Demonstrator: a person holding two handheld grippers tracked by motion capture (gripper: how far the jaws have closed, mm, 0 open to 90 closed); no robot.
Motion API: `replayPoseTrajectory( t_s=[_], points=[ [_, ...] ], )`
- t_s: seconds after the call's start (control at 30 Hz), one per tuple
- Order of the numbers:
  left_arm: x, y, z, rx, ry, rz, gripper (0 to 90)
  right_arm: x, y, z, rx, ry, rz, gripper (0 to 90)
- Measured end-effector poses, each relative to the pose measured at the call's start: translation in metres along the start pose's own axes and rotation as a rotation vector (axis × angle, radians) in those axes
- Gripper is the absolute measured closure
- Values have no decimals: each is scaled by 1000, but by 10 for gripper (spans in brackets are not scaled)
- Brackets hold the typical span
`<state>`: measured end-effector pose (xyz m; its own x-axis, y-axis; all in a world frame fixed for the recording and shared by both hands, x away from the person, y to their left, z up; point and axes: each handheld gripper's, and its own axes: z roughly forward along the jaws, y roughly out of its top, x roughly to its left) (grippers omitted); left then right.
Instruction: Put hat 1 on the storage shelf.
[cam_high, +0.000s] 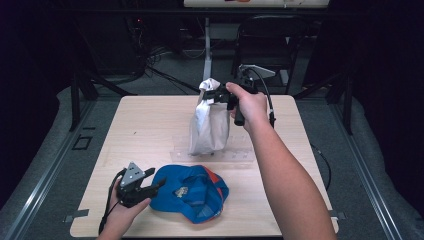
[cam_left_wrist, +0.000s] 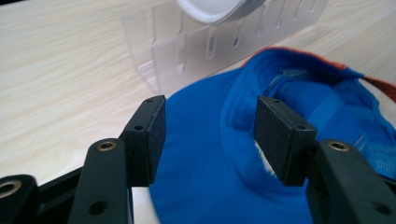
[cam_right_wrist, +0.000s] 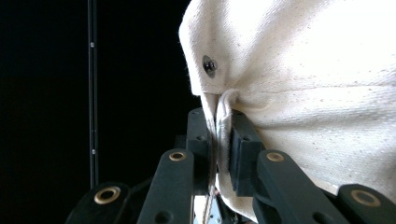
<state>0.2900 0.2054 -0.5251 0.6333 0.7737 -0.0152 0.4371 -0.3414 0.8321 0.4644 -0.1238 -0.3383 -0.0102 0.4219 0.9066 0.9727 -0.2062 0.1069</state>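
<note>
The right hand was lifted high over the far part of the table, with the forearm reaching up from the bottom edge. Its right gripper was pinched tight on the white cap, which hung down from the jaws. The bottom of the cap sat at the clear plastic rack right below the gripper.

The left hand lay low on the near side of the table. Its left gripper pointed sideways at the blue cap, and its jaws stood wide apart with nothing held. The blue cap lay flat on the table, just past the tips of those jaws, with an orange edge on its far side.

The right gripper view showed the white cap up close: a fold of cloth squeezed between the two jaws, and a small metal stud just above them. The left gripper view showed the slots in the clear plastic rack beyond the blue cap, and the blue cloth lay between the open jaws.
</note>
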Motion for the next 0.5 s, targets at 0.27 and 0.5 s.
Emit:
replayPoseTrajectory(
  t_s=[0.27,0.5],
  points=[
    [-15,26,23,12,-37,66,436,0,-1,3,7,7,-5,807],
    [-26,49,41,-11,-42,62,494,1,-1,2,2,9,-9,802]
  ],
)
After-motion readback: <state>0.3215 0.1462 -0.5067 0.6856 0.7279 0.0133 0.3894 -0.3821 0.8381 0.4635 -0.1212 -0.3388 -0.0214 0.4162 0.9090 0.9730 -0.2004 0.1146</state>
